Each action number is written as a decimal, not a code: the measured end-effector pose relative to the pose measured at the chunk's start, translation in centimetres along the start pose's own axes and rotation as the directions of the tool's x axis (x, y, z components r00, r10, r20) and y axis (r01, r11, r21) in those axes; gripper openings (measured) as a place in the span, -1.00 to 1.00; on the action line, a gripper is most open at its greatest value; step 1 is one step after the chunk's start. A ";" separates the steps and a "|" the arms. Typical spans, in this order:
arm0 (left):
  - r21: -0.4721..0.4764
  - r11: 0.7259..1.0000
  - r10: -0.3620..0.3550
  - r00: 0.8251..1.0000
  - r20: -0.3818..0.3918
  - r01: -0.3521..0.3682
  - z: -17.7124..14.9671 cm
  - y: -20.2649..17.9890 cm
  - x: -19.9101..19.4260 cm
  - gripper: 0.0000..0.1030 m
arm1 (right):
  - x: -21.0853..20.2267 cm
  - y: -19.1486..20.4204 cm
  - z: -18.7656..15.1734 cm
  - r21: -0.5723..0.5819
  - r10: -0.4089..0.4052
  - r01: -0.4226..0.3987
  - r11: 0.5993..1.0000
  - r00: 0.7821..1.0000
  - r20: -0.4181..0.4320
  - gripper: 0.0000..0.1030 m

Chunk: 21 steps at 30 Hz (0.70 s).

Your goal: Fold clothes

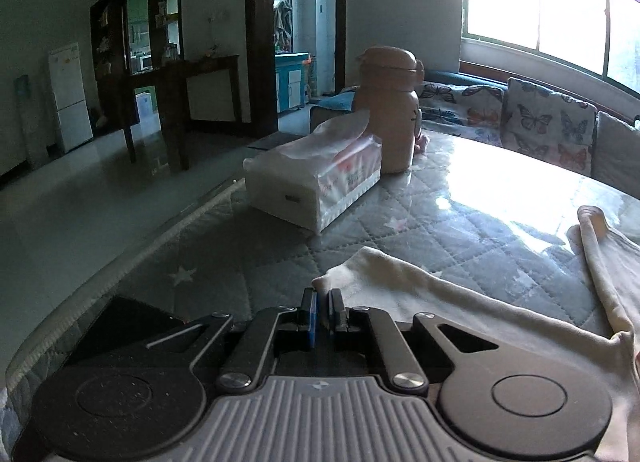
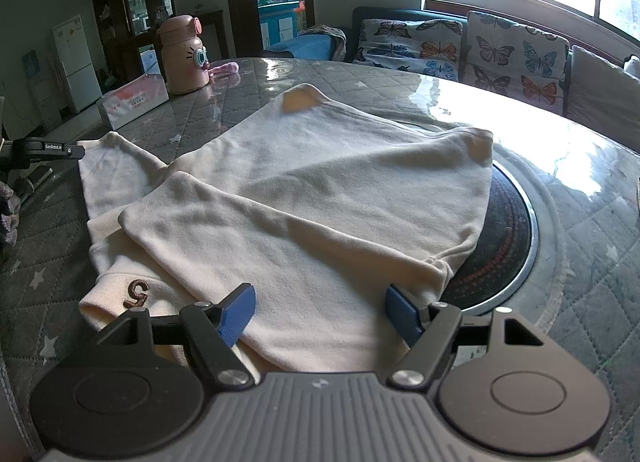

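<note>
A cream top [image 2: 320, 189] lies spread on the round table [image 2: 580, 165], filling the middle of the right wrist picture. One part is folded over, and a brown number patch [image 2: 137, 294] shows at the lower left.

The right gripper [image 2: 320, 312] hangs low over the near edge of the top. Its blue pads are wide apart and hold nothing.

The left gripper [image 1: 322, 310] is shut, at the bottom middle of its picture. Its tips sit right at the corner of a sleeve [image 1: 400, 282]. It looks like it pinches that corner, but I cannot tell for sure.

I think the step is folding this sleeve in. To do it well, lift the corner only a little, bring it over the body, and lay it flat. The tissue pack [image 1: 320, 185] and pink bottle [image 1: 388, 113] stand well away, so they are safe.
</note>
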<state>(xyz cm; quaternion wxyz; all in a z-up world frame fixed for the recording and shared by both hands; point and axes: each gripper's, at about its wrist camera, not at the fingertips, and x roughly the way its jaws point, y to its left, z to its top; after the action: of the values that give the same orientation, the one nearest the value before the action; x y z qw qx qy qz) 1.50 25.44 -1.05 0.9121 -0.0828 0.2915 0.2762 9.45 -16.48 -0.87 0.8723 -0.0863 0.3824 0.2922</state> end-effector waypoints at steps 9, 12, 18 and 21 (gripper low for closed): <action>-0.026 1.000 -0.001 1.000 -0.002 0.001 0.3 0.4 -0.6 -0.77 | 0.0 0.1 0.0 0.001 0.003 -0.003 1.000 1.000 0.000 0.47; -0.033 0.999 -0.010 1.000 0.027 0.010 0.8 0.2 -1.3 -0.76 | 0.1 0.1 0.0 0.000 0.002 -0.002 1.000 1.000 0.000 0.47; 0.012 0.996 -0.085 0.996 0.017 0.085 1.3 -1.5 -0.9 -0.76 | 0.1 0.1 0.0 0.000 0.001 -0.001 1.000 1.000 -0.001 0.47; 0.024 0.993 -0.111 0.994 -0.012 0.111 1.2 -2.4 0.1 -0.76 | 0.1 0.2 0.1 -0.001 0.000 0.000 1.000 1.000 -0.001 0.47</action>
<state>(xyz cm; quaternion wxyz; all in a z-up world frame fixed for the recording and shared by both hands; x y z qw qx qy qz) 3.48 23.88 -0.11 0.9255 -0.0890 0.2946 0.2209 9.45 -16.28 -0.90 0.8720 -0.0867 0.3829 0.2924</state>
